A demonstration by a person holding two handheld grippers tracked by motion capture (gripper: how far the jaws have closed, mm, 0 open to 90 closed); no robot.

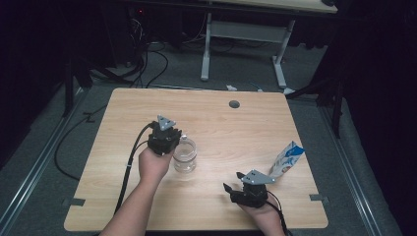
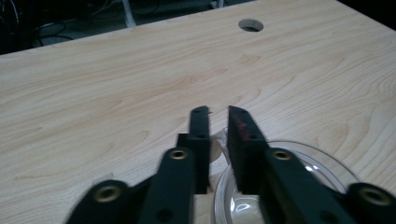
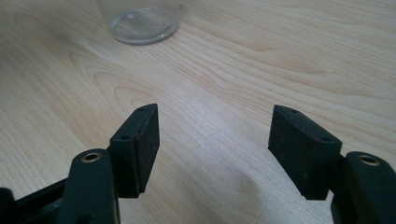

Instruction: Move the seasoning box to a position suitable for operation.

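Two claws are in play, and your left claw (image 2: 218,114) does the work: its jaws have pinched nearly together on the near rim of the clear jar (image 1: 185,156), one jaw inside, one outside. Keep that pinch square and firm; thin walls slip and the jar may tip when lifted. Your right claw (image 3: 215,140) hangs wide open with nothing in it, low over the worktop (image 1: 211,123), well off to the jar's right. Beyond it stands a blue-and-white pouch (image 1: 286,160).

Wooden table (image 1: 206,110) with round hole (image 1: 234,104); blue-white pouch (image 1: 285,159) near right edge.
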